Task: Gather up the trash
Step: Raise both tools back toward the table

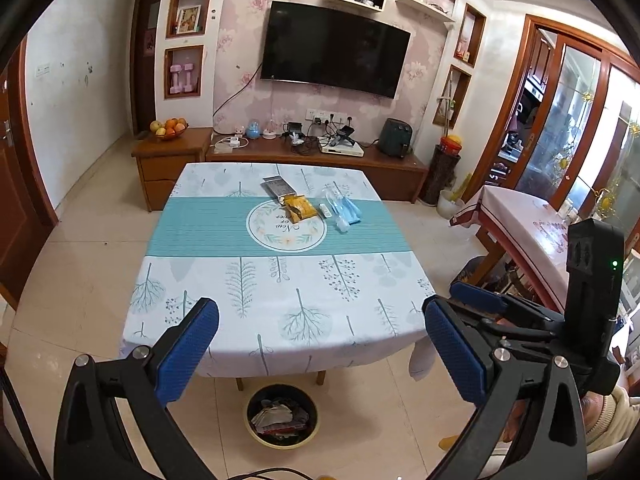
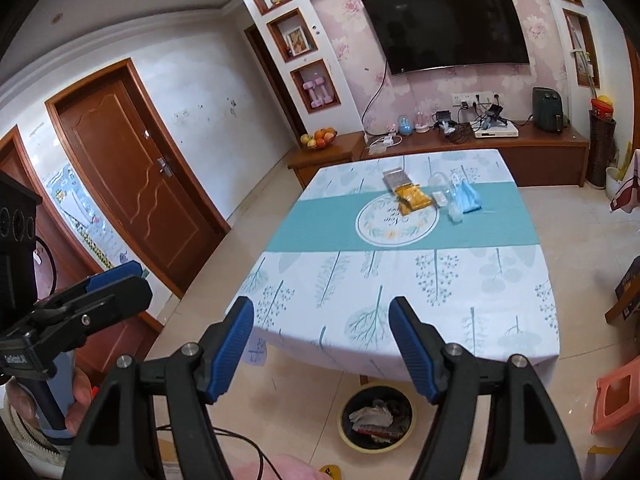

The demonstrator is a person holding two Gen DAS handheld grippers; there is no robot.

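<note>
Trash lies in a cluster near the middle of the table (image 1: 280, 320): a grey box (image 1: 277, 188), a yellow wrapper (image 1: 299, 208), a small white piece (image 1: 325, 211), a blue face mask (image 1: 351, 211) and clear plastic (image 1: 334, 196). The same cluster shows in the right wrist view, with the yellow wrapper (image 2: 414, 199) and the mask (image 2: 468, 197). A black bin (image 1: 282, 416) holding trash stands on the floor before the table's near edge; it also shows in the right wrist view (image 2: 377, 416). My left gripper (image 1: 320, 320) and right gripper (image 2: 322, 320) are both open and empty, well short of the trash.
A TV cabinet (image 1: 320, 156) with cables and a fruit bowl (image 1: 169, 128) stands behind the table. A second table (image 1: 532, 236) is at the right. An orange stool (image 2: 616, 400) is on the floor at right. A wooden door (image 2: 132, 168) is at the left.
</note>
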